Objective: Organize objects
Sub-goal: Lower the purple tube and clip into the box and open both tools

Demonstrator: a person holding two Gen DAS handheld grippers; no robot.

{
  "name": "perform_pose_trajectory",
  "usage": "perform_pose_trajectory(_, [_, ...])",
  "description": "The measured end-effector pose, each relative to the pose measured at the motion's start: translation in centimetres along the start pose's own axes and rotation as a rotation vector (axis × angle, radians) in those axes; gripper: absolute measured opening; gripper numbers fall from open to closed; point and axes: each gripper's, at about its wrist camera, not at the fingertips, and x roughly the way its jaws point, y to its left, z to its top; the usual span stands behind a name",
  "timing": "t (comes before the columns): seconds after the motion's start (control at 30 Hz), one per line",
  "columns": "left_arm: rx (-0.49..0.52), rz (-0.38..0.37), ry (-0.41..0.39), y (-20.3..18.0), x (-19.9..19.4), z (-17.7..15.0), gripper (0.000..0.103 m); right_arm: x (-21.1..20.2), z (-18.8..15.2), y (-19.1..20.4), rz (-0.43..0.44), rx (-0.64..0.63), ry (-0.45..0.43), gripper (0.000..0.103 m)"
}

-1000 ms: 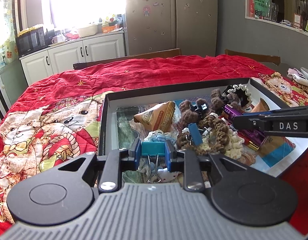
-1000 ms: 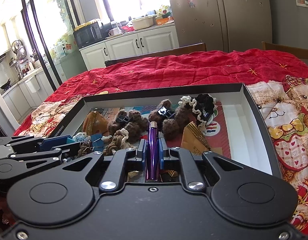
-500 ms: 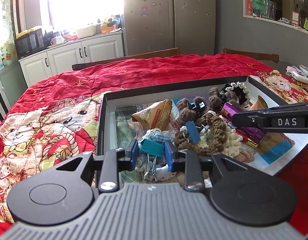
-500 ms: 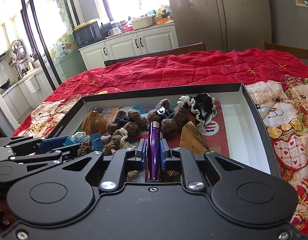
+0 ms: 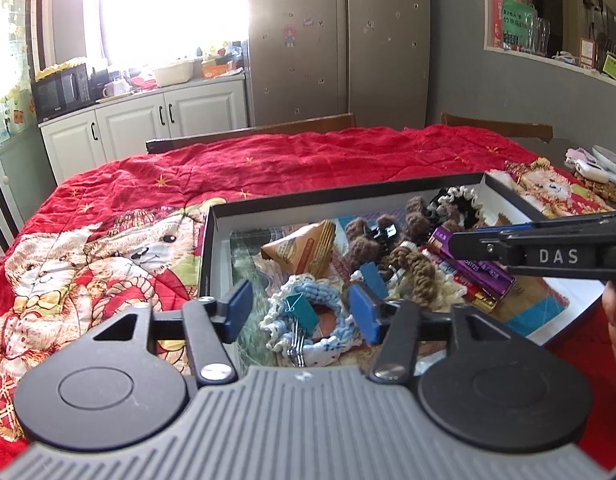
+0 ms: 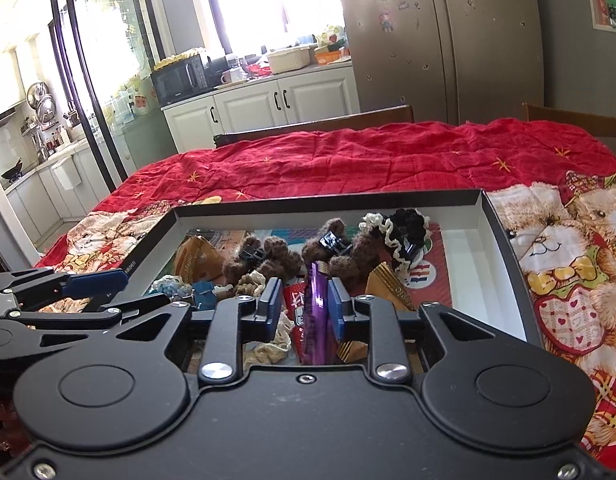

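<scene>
A black box lid with white walls (image 5: pixel 387 194) (image 6: pixel 347 206) lies on the red bedspread and holds several small items. My left gripper (image 5: pixel 302 310) is open above its near left part; a teal binder clip (image 5: pixel 302 310) lies loose between the fingers on a light blue crocheted scrunchie (image 5: pixel 308 316). My right gripper (image 6: pixel 302 306) is open; a purple snack bar (image 6: pixel 313 312) stands between its pads, and whether it touches them I cannot tell. The bar also shows in the left wrist view (image 5: pixel 473 266), with the right gripper above it.
Brown crocheted hair clips (image 6: pixel 276 260), a black and cream scrunchie (image 6: pixel 403 228), orange triangular snack packets (image 5: pixel 304 250) (image 6: pixel 387 286) and a blue binder clip (image 5: pixel 373 274) lie in the lid. The bear-print red bedspread (image 5: pixel 108 256) surrounds it. Small items (image 5: pixel 587 172) sit at far right.
Both grippers have opened. The left has let go of the teal binder clip, which now lies on the blue scrunchie. The right jaws have parted from the purple bar.
</scene>
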Motion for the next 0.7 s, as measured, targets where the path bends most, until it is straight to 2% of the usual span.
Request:
perform_pose_trajectory(0.53, [-0.038, 0.039, -0.098, -0.6, -6.1, 1.8, 0.09, -6.0, 1.7, 1.3, -0.016, -0.037, -0.077, 0.037])
perform_pose_trajectory(0.7, [-0.032, 0.052, -0.119, -1.3, -8.3, 1.8, 0.101, -8.5, 1.8, 1.9, -0.023, -0.057, -0.095, 0.039])
